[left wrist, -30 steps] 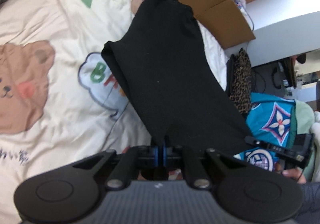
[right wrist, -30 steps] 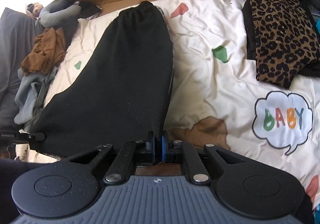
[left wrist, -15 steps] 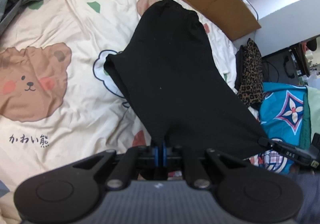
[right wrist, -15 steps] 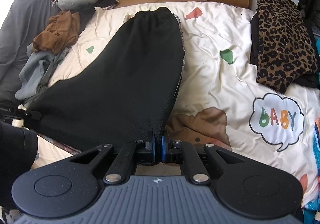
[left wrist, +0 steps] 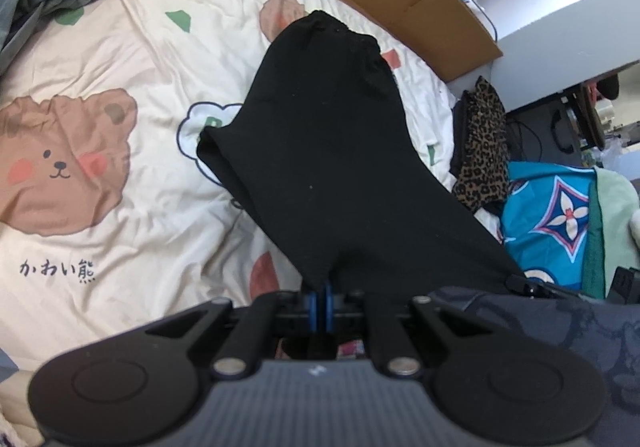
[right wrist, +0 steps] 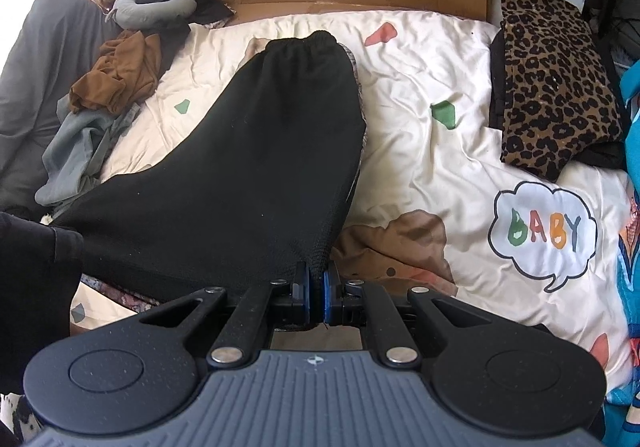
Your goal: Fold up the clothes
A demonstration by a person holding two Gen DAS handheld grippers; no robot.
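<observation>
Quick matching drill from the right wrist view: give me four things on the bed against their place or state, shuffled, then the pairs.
1. black garment
2. leopard-print cushion
3. brown cloth
4. BABY cloud print

a. crumpled at the left edge, by grey clothes
b. on the sheet, near right
c. pinched by the right gripper
d. far right corner

Pairs: 1-c, 2-d, 3-a, 4-b

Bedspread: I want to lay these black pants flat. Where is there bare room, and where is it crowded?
Bare bedspread lies between the black pants and the leopard-print cushion, down to the BABY bubble. More lies around the bear print. The far left corner is crowded with brown and grey clothes.
</observation>
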